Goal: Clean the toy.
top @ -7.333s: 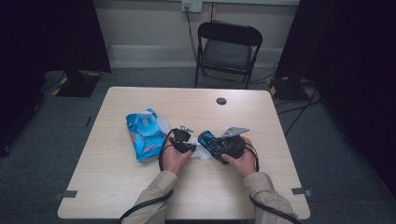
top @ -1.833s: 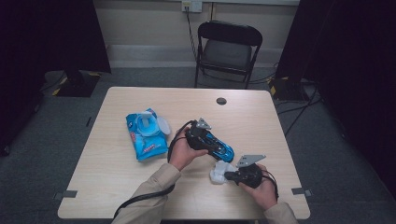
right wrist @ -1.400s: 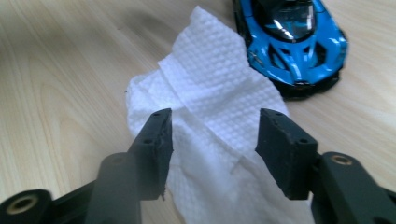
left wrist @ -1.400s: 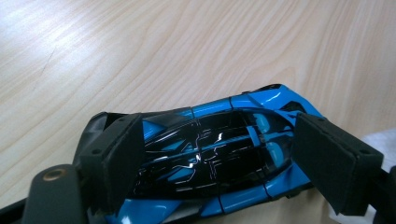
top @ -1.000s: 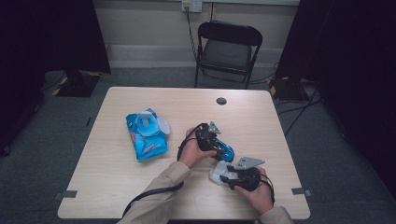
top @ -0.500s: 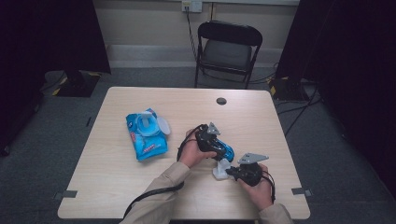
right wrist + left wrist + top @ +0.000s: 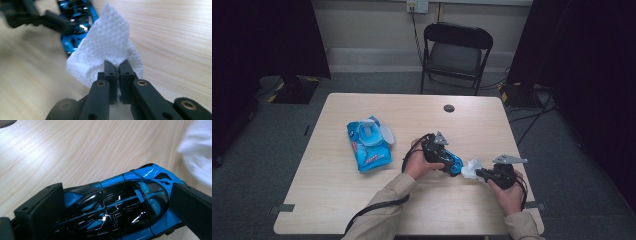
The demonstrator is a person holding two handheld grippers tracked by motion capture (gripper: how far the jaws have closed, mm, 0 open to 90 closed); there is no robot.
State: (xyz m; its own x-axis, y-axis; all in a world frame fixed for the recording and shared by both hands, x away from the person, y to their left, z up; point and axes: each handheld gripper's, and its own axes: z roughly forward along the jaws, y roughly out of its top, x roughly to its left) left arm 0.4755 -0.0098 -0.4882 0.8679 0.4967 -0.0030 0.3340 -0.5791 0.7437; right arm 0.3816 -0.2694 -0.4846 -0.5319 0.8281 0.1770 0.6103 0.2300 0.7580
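Blue toy car [image 7: 120, 207] on the counter [image 7: 362, 210], clamped between the left hand-held gripper [image 7: 443, 156] jaws. White wipe [image 7: 107, 50] touching the car's end, pinched tight in the right hand-held gripper [image 7: 117, 72], just closed. Wipes pack [image 7: 368, 144] well left of the car.

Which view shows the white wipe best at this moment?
The right gripper view: the wipe is large, textured, pinched in the right gripper. The high view shows it small beside the blue toy car; the left gripper view catches a blurred corner.
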